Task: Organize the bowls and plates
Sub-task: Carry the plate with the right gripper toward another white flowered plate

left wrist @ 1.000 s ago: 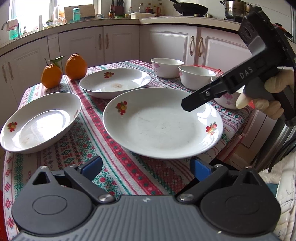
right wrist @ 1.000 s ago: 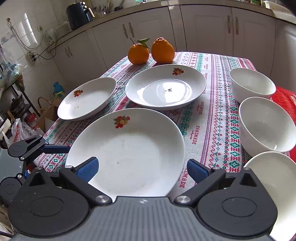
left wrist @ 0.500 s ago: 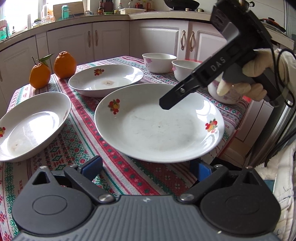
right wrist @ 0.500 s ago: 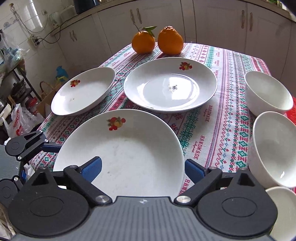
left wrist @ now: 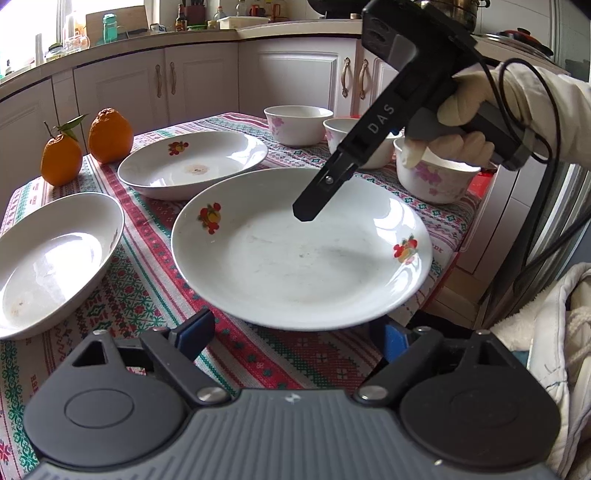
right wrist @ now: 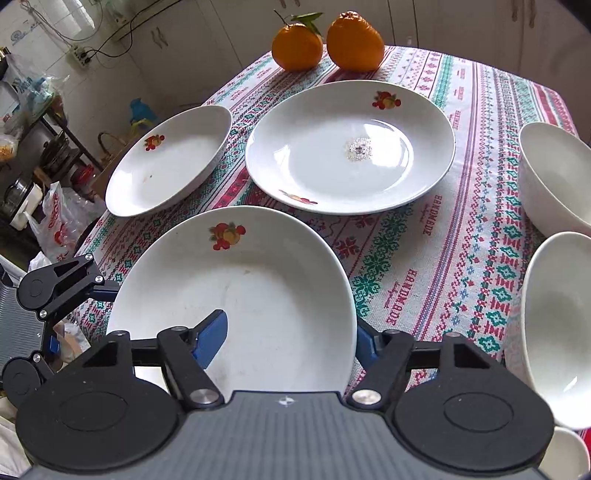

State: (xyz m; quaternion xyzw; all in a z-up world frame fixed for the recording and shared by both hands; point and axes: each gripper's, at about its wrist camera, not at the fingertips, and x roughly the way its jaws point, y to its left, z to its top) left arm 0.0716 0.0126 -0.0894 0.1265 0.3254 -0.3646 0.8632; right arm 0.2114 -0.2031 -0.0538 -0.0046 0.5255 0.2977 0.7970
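Right gripper stands over the near edge of a large round white glazed plate. Its jaws have just been closing, yet the blue pads are still wide apart. One pad hangs above the plate's well and the other sits just outside the rim, so neither presses on it. A hand in a pale glove holds its black handle.

Left gripper is also wide, its jaws having just been closing too. One pad is over the cloth, and the other is partly hidden behind the plate's rim on that side.

The plate lies flat and face up at the near end of a small table. The table is covered by a woven tablecloth with red, green and white cross-stitch bands. Being round, the plate has no long axis. One fruit motif on its rim points towards two knobbly oranges at the far end, one of them with a leaf.

Between the plate and the oranges sits a second round white plate with a worn spot at its centre. Beside it is a deeper white dish, which looks oval, with its length running from near-left to far-right in the right wrist view. The lens may be stretching it.

Three white ceramic bowls with pink flower prints line the other side of the table, close together.

Cream panelled cabinets wrap around the room under a cluttered countertop. Plastic bags lie on the floor beside the table.
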